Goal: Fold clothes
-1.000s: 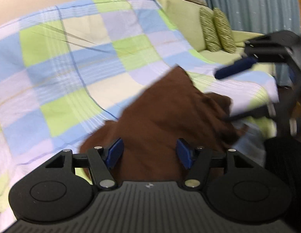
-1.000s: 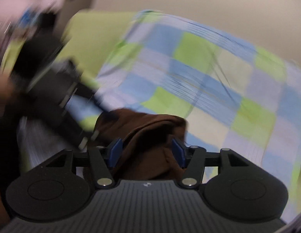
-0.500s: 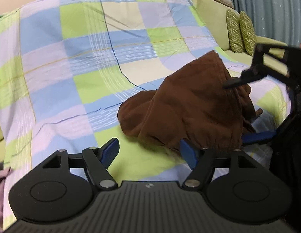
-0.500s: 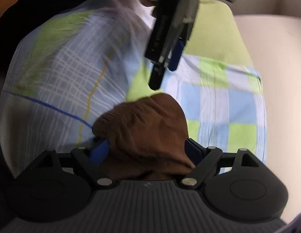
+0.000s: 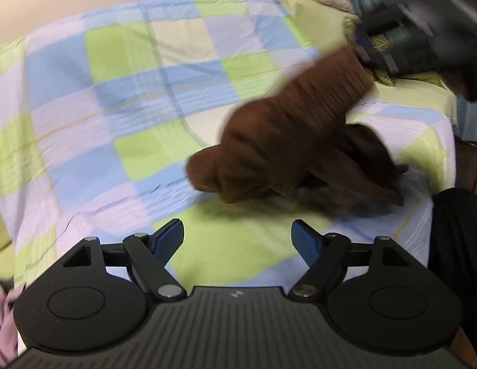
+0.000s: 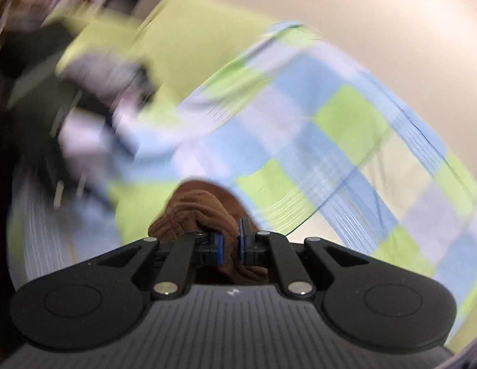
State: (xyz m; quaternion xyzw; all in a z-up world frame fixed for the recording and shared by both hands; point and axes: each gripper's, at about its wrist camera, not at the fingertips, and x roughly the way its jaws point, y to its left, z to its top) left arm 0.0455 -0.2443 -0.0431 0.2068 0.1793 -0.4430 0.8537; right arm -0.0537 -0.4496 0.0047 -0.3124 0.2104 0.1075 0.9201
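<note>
A crumpled brown garment (image 5: 293,150) lies on a checked blue, green and lilac bedspread (image 5: 130,98). My left gripper (image 5: 237,240) is open and empty, low over the bedspread, just short of the garment. My right gripper (image 6: 229,244) is shut on a bunched edge of the brown garment (image 6: 201,212). In the left wrist view the right gripper (image 5: 379,52) is blurred at the upper right and lifts one end of the garment off the bed.
A green sofa with patterned cushions (image 5: 383,80) stands behind the bedspread at the right. A pinkish cloth (image 5: 4,316) lies at the far left edge. A dark object (image 5: 463,246) is at the right. The bedspread's right edge (image 5: 444,153) drops off.
My right gripper has closed on the brown garment and pulled one end up and away. My left gripper has drawn back from the garment and stays open.
</note>
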